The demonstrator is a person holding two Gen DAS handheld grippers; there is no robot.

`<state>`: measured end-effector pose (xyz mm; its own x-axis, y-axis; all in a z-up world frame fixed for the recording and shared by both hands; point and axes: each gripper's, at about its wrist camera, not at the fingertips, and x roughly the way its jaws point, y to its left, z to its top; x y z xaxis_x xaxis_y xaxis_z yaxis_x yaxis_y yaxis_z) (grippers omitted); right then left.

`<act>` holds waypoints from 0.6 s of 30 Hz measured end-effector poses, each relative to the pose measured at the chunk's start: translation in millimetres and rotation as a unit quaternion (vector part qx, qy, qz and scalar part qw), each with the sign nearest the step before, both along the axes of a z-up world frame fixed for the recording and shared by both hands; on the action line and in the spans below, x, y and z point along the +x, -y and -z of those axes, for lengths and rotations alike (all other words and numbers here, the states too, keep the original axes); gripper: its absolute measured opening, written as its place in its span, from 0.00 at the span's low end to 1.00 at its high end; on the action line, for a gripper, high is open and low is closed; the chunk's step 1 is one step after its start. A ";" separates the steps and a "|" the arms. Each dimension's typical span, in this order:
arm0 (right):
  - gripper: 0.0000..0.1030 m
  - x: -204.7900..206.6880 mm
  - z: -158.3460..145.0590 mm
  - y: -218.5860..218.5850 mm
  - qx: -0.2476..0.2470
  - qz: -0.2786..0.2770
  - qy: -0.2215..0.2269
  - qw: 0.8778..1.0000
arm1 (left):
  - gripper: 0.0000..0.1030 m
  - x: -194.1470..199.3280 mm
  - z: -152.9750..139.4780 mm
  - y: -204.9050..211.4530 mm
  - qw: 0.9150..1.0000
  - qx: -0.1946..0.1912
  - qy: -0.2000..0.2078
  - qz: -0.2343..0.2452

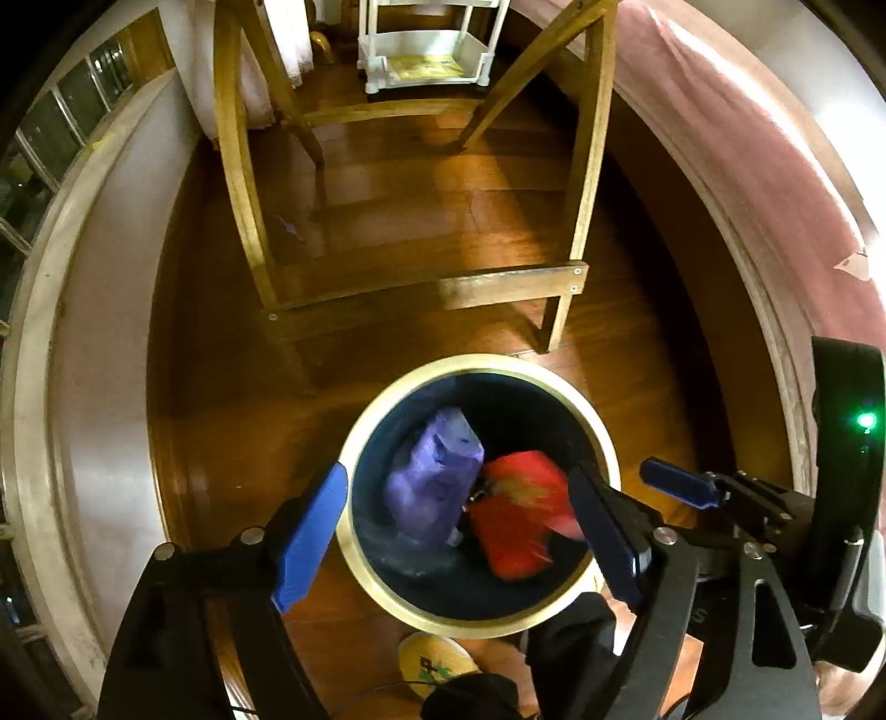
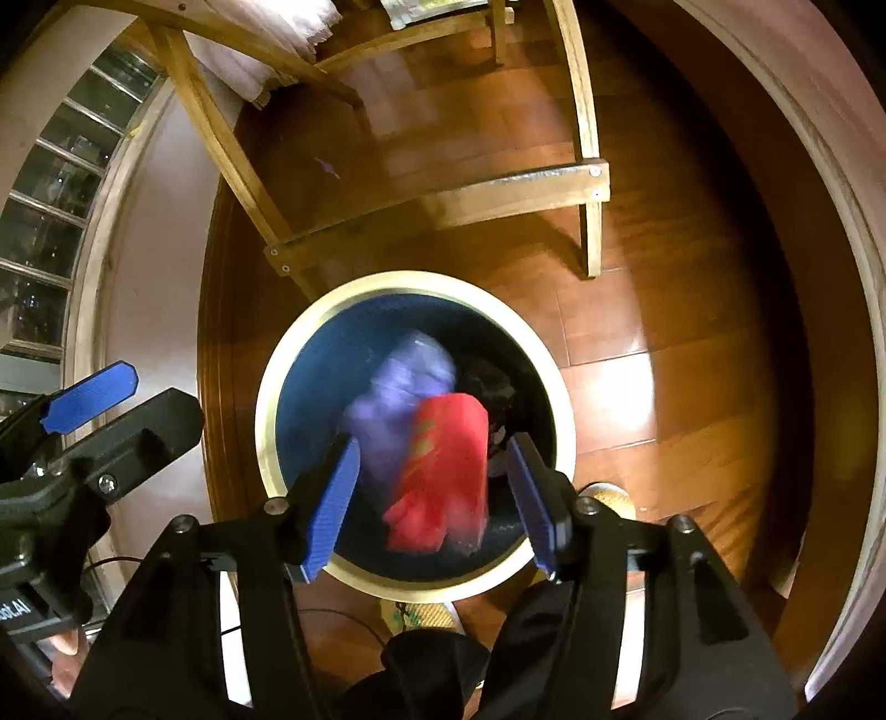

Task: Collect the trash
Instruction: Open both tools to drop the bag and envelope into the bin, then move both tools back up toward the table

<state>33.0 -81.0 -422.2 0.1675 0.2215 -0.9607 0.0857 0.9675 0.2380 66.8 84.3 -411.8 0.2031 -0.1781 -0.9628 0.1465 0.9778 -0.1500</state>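
A round bin (image 1: 387, 399) with a pale rim and dark blue inside stands on the wooden floor below both grippers. Inside it lie a purple bag (image 1: 432, 487) and a red bag (image 1: 520, 509). My left gripper (image 1: 457, 476) hangs open over the bin's mouth, nothing touching its blue pads. In the right wrist view my right gripper (image 2: 434, 443) is open above the same bin (image 2: 310, 332). The blurred red bag (image 2: 443, 476) shows between its jaws, clear of the pads. The purple bag (image 2: 404, 382) is blurred too. Something dark (image 2: 493, 387) lies at the bin's right side.
A wooden table frame (image 1: 432, 288) stands just beyond the bin, a white shelf cart (image 1: 432, 50) further back. A purple scrap (image 1: 290, 227) lies on the floor under the frame. A pink cloth (image 1: 720, 111) is at right, a patterned slipper (image 1: 437, 659) below the bin.
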 end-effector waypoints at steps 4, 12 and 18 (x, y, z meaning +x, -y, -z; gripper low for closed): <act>0.52 4.2 -10.7 -3.2 -0.002 -0.002 0.004 1.000 | 0.81 -1.1 -14.1 -2.3 1.000 0.008 0.007 -0.002; 0.52 0.4 -73.7 -8.5 0.001 -0.002 0.018 1.000 | 0.81 -12.7 -86.3 -12.1 0.999 0.008 0.033 -0.010; 0.52 -10.0 -158.9 -10.5 0.005 -0.006 0.034 0.999 | 0.81 -22.6 -176.4 -18.2 0.998 0.000 0.062 -0.010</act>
<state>23.0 -70.5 -263.4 0.2295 0.2339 -0.9448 0.0571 0.9658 0.2530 44.2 102.4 -235.3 0.3237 -0.1736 -0.9301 0.1452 0.9805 -0.1325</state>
